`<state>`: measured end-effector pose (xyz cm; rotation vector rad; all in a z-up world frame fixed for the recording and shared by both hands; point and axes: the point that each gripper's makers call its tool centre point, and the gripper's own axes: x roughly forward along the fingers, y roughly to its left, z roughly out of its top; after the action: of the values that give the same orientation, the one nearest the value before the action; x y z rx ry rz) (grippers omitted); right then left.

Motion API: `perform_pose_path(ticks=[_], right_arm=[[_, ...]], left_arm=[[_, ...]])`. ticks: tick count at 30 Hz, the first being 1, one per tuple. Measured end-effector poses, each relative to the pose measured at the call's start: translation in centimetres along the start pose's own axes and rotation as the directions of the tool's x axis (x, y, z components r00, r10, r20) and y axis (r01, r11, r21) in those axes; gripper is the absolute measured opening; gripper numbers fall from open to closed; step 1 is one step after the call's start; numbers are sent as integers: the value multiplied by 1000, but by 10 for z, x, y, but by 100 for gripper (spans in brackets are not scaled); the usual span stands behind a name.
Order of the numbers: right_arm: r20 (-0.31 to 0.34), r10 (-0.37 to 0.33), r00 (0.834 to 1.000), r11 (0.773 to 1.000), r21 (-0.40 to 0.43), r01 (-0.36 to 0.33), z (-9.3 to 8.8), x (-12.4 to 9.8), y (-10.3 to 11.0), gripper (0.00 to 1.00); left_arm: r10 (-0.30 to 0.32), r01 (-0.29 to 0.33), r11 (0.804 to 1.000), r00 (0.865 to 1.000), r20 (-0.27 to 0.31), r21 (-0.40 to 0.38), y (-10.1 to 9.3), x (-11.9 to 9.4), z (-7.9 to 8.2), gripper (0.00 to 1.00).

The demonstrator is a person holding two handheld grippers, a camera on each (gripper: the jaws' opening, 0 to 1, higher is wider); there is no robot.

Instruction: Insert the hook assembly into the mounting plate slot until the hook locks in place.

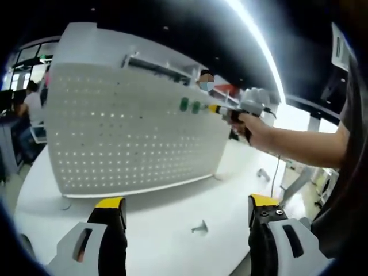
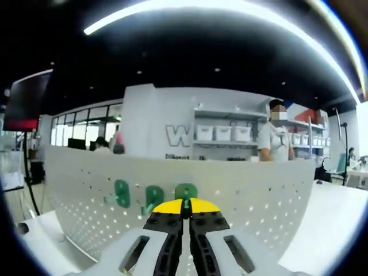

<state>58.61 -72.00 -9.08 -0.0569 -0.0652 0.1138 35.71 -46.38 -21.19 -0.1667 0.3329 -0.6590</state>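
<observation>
**Right hand-held gripper at the pegboard, left one held back**

Left gripper view: the left hand-held gripper (image 1: pixel 187 210) rises from the bottom of the frame, jaws spread wide, nothing between them. Beyond it lies the white worktop (image 1: pixel 172 207), with a small metal hook (image 1: pixel 199 228) loose on it between the jaws and another small piece (image 1: pixel 263 174) further right. The white perforated mounting plate (image 1: pixel 132 132) stands upright mid-frame. Upper right of centre, a person's hand (image 1: pixel 253 123) brings the right hand-held gripper against the plate beside two green hooks (image 1: pixel 190 106).

Right gripper view: the right hand-held gripper (image 2: pixel 185 206) has its jaws clenched, yellow tips meeting on a green hook (image 2: pixel 186 193) at the plate. Two more green hooks (image 2: pixel 138 195) sit on the plate just left of it. A person (image 2: pixel 275 141) stands behind the plate.
</observation>
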Motion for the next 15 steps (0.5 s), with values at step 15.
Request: perform_pose_path(ticks=[15], right_arm=[[27,-8,1000,1000,-21,8,0,-1,2,0]], left_arm=[[-8,8,1000,1000,3,-8,-1,5,3,85]])
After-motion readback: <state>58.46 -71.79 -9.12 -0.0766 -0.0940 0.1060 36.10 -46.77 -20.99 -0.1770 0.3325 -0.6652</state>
